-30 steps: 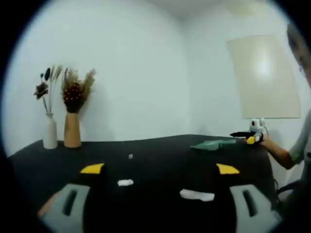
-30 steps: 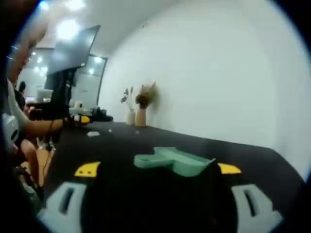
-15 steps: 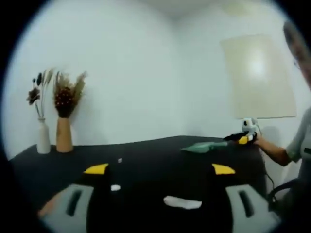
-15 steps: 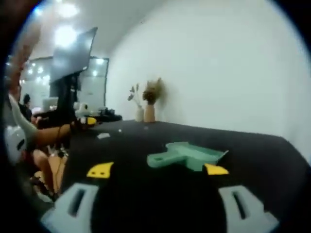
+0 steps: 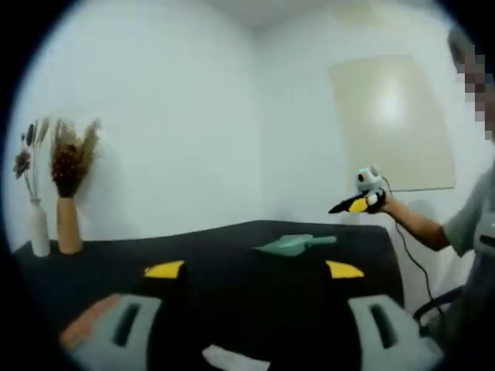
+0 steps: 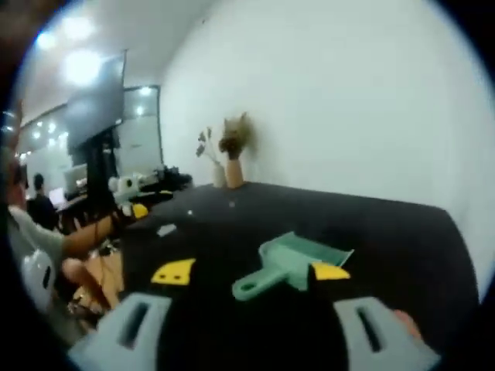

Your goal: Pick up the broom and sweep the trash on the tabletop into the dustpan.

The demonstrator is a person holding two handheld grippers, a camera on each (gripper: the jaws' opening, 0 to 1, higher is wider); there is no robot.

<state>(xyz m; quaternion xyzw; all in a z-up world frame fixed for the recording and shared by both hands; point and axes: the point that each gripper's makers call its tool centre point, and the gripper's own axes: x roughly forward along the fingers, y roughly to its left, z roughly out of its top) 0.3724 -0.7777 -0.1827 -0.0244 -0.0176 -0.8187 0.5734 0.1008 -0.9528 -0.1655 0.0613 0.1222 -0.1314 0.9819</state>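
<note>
A green dustpan (image 6: 300,260) lies flat on the black table (image 6: 387,239), its handle (image 6: 249,287) pointing toward me. My right gripper (image 6: 251,271) hovers over it, open, its yellow tips either side of the handle and nothing held. From the other side, the dustpan (image 5: 294,244) sits at the table's far end, and the right gripper (image 5: 358,202) hangs above and right of it in a person's hand. My left gripper (image 5: 254,270) is open and empty over the table (image 5: 216,247). A white scrap of trash (image 5: 232,358) lies just below its jaws. More white scraps (image 6: 166,229) lie farther along.
Two vases of dried flowers (image 5: 66,193) stand at the table's far left corner by the white wall; these vases (image 6: 230,158) also appear from the right gripper view. A beige panel (image 5: 390,124) hangs on the wall. A person's arm (image 6: 85,232) reaches in beside the table edge.
The right gripper has risen off the table and now looks down on the dustpan from closer. The left view has swung right and lower, so the vases and scraps slid left and down.
</note>
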